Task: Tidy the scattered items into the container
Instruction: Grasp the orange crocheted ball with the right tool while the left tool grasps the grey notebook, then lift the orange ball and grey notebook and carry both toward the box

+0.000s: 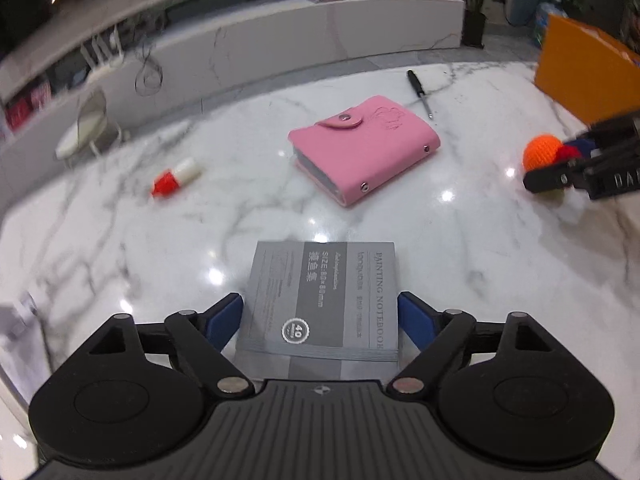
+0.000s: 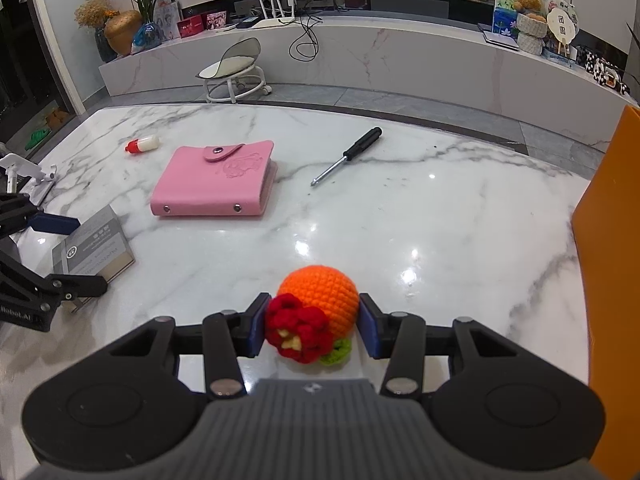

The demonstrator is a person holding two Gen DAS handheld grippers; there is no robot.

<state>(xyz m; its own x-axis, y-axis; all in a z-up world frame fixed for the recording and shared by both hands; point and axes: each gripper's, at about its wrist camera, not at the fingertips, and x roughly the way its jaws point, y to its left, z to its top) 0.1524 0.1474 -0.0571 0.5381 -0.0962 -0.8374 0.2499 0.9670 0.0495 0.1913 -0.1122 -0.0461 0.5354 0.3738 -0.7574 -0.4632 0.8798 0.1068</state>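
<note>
My left gripper is shut on a small grey painting notebook, its blue pads against both side edges. The notebook also shows in the right wrist view. My right gripper is shut on an orange crocheted ball with a red flower, which also shows in the left wrist view. A pink card wallet, a black-handled screwdriver and a small white bottle with a red cap lie on the marble table. The orange container stands at the right.
The white marble table is glossy. A white stand sits at its left edge. Beyond the table are a stool and a long low shelf with plants, frames and toys.
</note>
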